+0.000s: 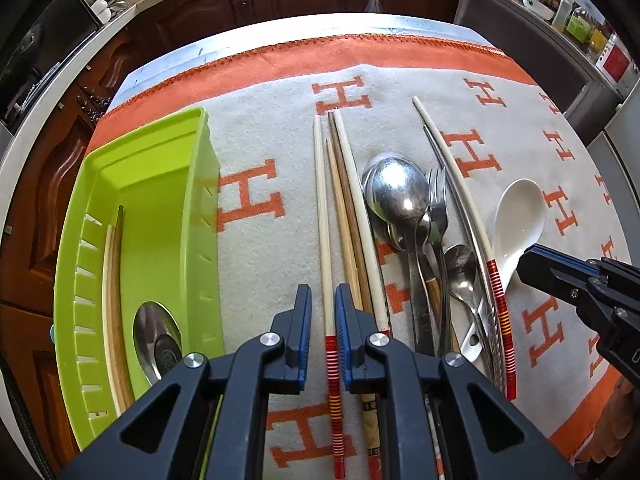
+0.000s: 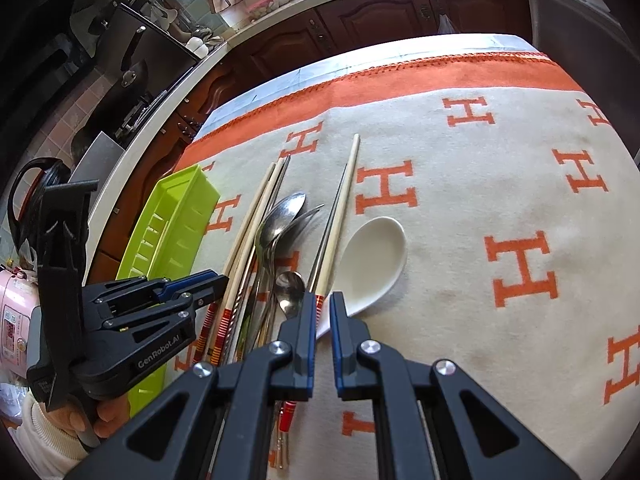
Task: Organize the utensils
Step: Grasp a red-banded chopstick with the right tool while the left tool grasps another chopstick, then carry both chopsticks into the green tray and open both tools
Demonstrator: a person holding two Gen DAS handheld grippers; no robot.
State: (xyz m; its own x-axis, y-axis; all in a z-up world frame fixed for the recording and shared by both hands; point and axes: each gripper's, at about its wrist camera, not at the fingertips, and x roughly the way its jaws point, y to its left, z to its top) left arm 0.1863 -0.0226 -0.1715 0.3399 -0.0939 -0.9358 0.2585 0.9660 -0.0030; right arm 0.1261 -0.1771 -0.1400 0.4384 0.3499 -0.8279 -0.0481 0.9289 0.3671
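Utensils lie heaped on the cream cloth with orange H letters (image 1: 280,128): pale chopstick with red-banded end (image 1: 325,240) pinched between the left gripper (image 1: 323,308) pads, beside steel spoons (image 1: 396,192). Right gripper (image 2: 322,312), nearly closed, grips nothing above the white ceramic spoon (image 2: 372,256). Lime-green plastic tray (image 1: 192,200) sits left.

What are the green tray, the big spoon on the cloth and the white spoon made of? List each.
Green tray: looks like moulded plastic, smooth lime with a slight sheen and slotted walls.
Big spoon: polished metal, probably steel; mirror-like reflections in the bowl.
White spoon: probably glazed ceramic, though melamine is possible; thick, opaque and glossy.
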